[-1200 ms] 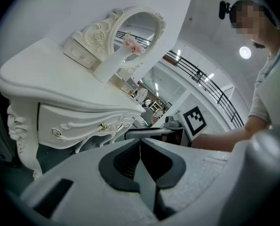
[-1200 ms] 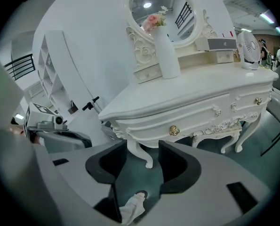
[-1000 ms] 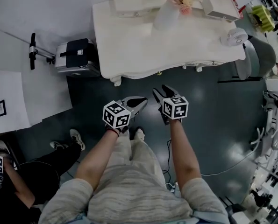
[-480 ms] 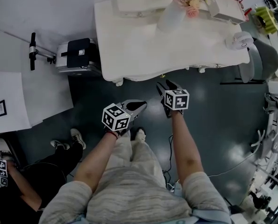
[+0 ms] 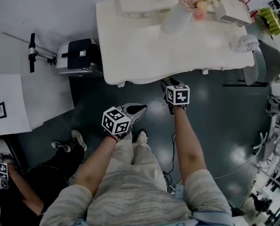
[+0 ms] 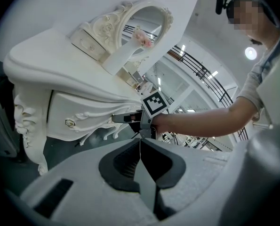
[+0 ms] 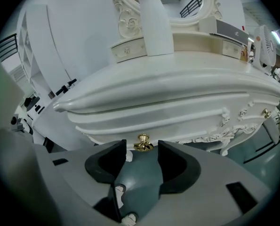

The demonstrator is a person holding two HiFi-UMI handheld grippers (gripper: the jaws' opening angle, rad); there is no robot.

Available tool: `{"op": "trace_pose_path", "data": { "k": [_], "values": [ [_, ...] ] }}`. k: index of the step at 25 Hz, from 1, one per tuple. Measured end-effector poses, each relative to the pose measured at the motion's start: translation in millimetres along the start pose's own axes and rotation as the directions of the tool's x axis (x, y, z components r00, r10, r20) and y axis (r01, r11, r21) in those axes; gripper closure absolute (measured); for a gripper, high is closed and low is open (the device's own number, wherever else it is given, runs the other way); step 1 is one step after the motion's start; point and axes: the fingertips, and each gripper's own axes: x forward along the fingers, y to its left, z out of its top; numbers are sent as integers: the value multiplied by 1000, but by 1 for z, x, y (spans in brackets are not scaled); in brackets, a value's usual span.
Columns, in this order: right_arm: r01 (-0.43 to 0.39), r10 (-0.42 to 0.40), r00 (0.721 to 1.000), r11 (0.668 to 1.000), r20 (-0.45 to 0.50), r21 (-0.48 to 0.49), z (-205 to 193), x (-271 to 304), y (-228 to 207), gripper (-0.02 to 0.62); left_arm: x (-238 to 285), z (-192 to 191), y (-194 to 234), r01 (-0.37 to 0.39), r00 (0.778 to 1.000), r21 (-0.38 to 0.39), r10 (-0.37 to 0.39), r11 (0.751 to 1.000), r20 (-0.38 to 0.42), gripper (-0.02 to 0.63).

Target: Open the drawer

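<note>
drawer (image 7: 177, 113): in the white table's (image 5: 144, 51) front, long axis left-right, face toward person | knob (image 7: 143, 144): gold, points at right gripper (image 7: 142, 149), jaws apart, knob at their gap, ungripped | left gripper (image 6: 140, 142): jaws together, empty, well back | vase (image 7: 155, 29) on tabletop; suitcase (image 5: 78, 55) beside table

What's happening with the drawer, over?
Right tool open, at the gold knob, not gripping. Left tool shut, empty, held back. Drawer closed. Nothing blocking.

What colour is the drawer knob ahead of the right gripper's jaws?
The knob is gold, on the white drawer front; clearest in the right gripper view.
</note>
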Motion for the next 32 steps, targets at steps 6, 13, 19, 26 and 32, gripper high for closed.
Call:
{"op": "trace_pose_path", "data": {
  "k": [6, 13, 19, 26, 32],
  "values": [
    [10, -11, 1000, 999, -28, -46, 1, 9, 0, 419, 1, -4, 1, 9, 1000, -2, -9, 1000, -7, 591],
    [33, -37, 998, 996, -50, -78, 0, 12, -2, 472, 2, -7, 0, 16, 1000, -4, -16, 1000, -7, 591],
    [50, -55, 997, 996, -56, -79, -2, 11, -2, 472, 3, -14, -3, 18, 1000, -11, -18, 1000, -10, 591],
    [52, -57, 996, 995, -62, -85, -16, 2, 1, 472, 5, -21, -12, 25, 1000, -13, -25, 1000, -14, 591],
    [52, -58, 996, 995, -66, -86, -30, -7, 3, 472, 7, -25, -20, 26, 1000, -8, -26, 1000, -16, 591]
  ]
}}
